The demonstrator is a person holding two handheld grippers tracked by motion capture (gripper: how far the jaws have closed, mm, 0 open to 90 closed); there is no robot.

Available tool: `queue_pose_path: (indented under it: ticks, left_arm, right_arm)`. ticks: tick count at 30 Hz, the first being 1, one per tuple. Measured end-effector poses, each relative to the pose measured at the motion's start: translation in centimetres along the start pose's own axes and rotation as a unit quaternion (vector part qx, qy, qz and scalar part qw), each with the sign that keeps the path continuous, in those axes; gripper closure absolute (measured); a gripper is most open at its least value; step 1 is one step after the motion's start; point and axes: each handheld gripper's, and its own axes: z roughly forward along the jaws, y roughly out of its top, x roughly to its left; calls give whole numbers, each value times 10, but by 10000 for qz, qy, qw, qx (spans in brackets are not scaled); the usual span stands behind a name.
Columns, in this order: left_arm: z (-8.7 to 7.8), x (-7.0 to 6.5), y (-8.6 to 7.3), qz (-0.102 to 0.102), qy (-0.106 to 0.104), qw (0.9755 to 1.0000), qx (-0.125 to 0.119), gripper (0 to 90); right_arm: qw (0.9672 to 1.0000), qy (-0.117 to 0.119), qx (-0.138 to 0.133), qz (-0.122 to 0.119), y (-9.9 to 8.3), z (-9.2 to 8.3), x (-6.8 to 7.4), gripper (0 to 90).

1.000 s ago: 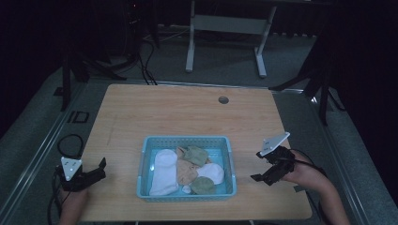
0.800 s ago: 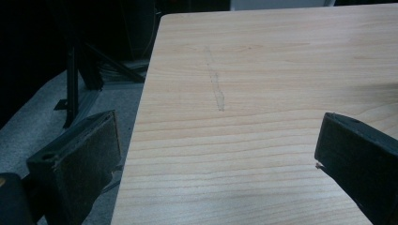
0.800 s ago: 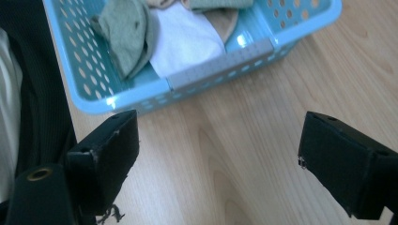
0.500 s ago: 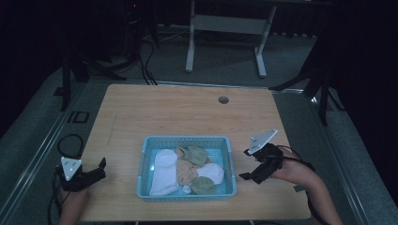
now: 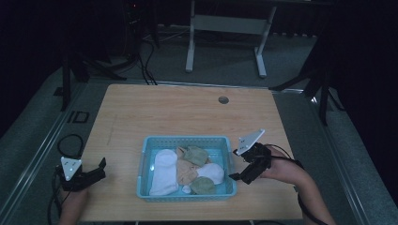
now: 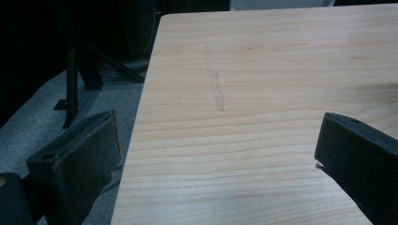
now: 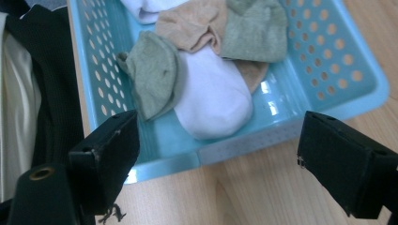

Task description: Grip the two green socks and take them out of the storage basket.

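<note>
A light blue perforated basket [image 5: 146,151] [image 7: 338,79] sits at the table's near middle and holds several socks: white [image 5: 163,169] [image 7: 213,96], tan [image 5: 187,171] [image 7: 192,26] and green [image 5: 202,185] [image 7: 152,70] ones. My right gripper [image 5: 237,164] [image 7: 216,150] is open, just off the basket's right rim, jaws pointing at the white sock. My left gripper [image 5: 96,168] [image 6: 216,154] rests open at the table's near left corner over bare wood.
The wooden table [image 5: 178,112] has a round grommet hole [image 5: 223,100] near its far edge. A metal stand [image 5: 225,28] and dark cables [image 5: 145,51] are on the floor beyond. A faint pencil-like mark [image 6: 215,79] runs along the wood ahead of the left gripper.
My right gripper has moved left, from well clear of the basket to its right rim, and tipped toward the socks. The left gripper has stayed put.
</note>
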Motion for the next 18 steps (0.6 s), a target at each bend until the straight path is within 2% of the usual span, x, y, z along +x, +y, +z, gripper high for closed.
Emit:
queue_pose_path:
  ticks: [7,18]
  left_arm:
    - [0,0,0,4,-3,10000,2,4]
    - [0,0,0,26,-16,10000,6,4]
  right_arm:
    - [9997,110,106,-175,8,11,4,154]
    - [9976,414,312,-456,25,37,13,221]
